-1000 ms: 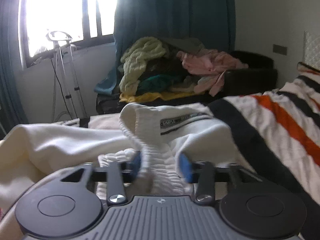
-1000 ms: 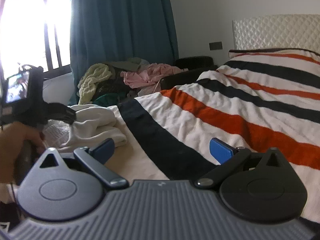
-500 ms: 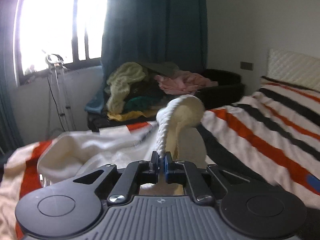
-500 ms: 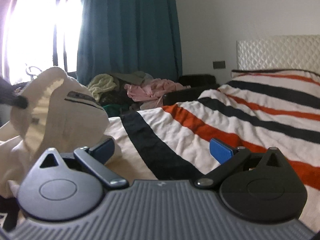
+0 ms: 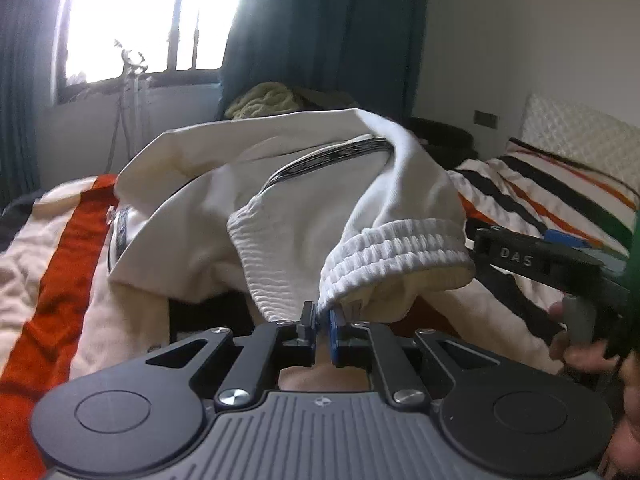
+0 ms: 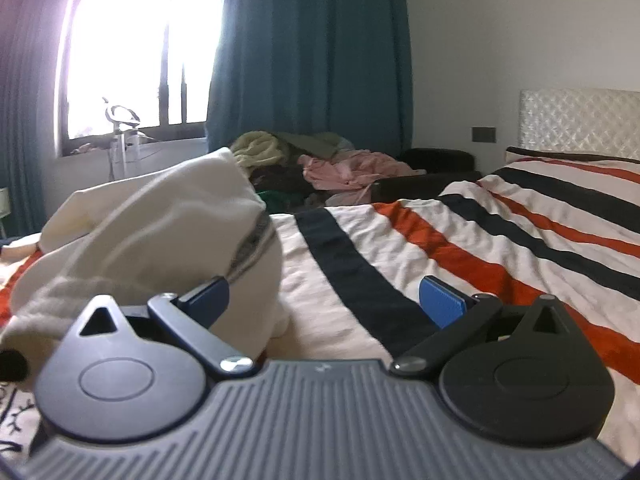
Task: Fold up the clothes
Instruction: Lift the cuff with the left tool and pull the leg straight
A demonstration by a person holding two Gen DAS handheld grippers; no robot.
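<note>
Cream garment lifted by its ribbed waistband above a striped bed.

The left claw (image 5: 322, 322) is seen pressed together on the ribbed waistband (image 5: 394, 252) of cream trousers (image 5: 296, 196), raised off the striped blanket (image 6: 460, 240), presumably so the cloth hangs free for folding; the right claw (image 6: 324, 300) is held spread and empty just beside the garment.

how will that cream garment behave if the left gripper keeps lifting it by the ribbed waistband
The cream garment will probably flop: it sags in folds from the pinch of the left gripper. The ribbed waistband is bunched, so it may stretch. It looks thick, so its weight may drag. The right gripper is open and could take a second point.
</note>
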